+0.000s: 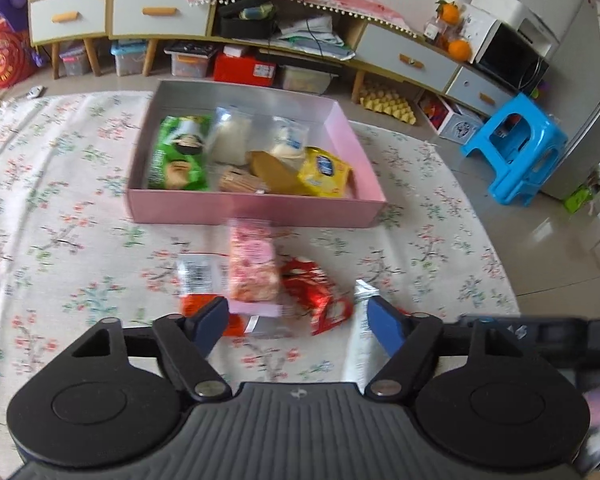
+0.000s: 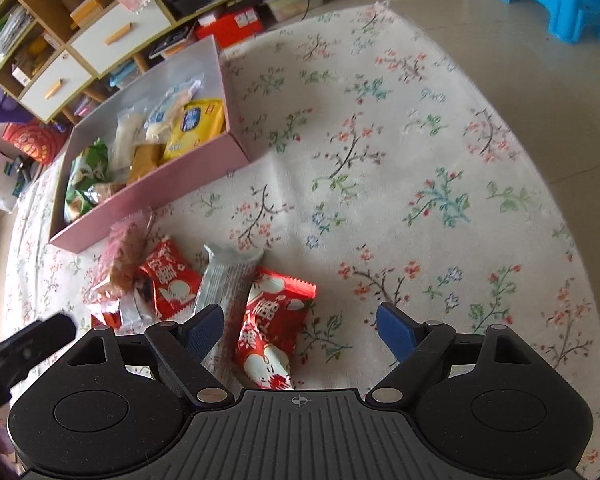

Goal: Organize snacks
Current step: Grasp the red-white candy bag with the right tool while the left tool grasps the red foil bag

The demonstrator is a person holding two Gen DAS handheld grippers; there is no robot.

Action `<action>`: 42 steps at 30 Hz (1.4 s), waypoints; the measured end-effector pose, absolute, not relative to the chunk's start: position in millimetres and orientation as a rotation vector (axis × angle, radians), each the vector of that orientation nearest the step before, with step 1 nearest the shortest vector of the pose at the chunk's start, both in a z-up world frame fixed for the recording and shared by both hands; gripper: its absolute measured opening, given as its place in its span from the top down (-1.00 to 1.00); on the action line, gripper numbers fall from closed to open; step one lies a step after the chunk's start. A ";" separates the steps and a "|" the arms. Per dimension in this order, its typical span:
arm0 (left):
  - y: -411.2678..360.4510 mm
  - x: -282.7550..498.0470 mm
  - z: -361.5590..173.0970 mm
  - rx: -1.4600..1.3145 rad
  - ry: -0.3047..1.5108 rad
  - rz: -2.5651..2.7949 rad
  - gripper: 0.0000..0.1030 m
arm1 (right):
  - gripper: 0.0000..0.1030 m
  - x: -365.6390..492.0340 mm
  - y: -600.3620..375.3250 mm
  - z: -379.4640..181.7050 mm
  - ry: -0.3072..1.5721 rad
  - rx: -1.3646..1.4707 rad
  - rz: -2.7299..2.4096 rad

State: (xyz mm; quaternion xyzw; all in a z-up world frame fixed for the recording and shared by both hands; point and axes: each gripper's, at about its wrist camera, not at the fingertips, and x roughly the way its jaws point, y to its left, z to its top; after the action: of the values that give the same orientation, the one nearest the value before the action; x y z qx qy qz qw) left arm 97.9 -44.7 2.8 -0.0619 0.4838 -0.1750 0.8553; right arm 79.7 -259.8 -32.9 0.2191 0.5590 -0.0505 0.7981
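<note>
Several loose snacks lie at six o'clock of the pink box (image 1: 256, 210) on the tabletop (image 1: 60, 200); left tool (image 1: 296, 320) released over the pink packet (image 1: 253, 268), right tool (image 2: 300, 326) released over the red packet (image 2: 270, 332). Next: clench, lift. Labels blur

Large white Chinese characters, too distorted to read, on the red snack packet (image 2: 270, 334) between the right gripper's fingers and on a second red packet (image 2: 170, 282); blue oval logo, wording blurred, on yellow packet (image 2: 194, 126) in the pink box (image 2: 156, 188); nothing else legible.
</note>
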 end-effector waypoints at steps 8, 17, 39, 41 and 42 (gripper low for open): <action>-76.5 115.8 -17.2 -0.217 1.084 -0.351 0.13 | -0.30 86.1 -256.8 -44.4 1.236 0.522 -0.086; -90.8 124.1 -38.4 -0.187 1.123 -0.202 0.29 | 0.30 90.2 -255.5 -54.2 1.258 0.545 -0.053; -78.4 123.0 -43.0 -0.127 1.111 -0.299 0.48 | 0.46 94.3 -267.0 -53.8 1.226 0.525 -0.087; -76.6 123.0 -41.2 -0.139 1.114 -0.306 0.50 | 0.47 94.2 -266.4 -53.2 1.223 0.538 -0.080; -74.9 124.1 -41.0 -0.154 1.119 -0.312 0.51 | 0.50 94.2 -266.4 -52.4 1.219 0.545 -0.077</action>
State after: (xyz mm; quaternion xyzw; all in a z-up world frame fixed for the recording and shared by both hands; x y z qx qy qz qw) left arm 124.1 -74.9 -41.0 -0.0727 0.5282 -0.1474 0.8331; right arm 94.2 -266.4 -52.4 0.2525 0.5651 -0.0358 0.7846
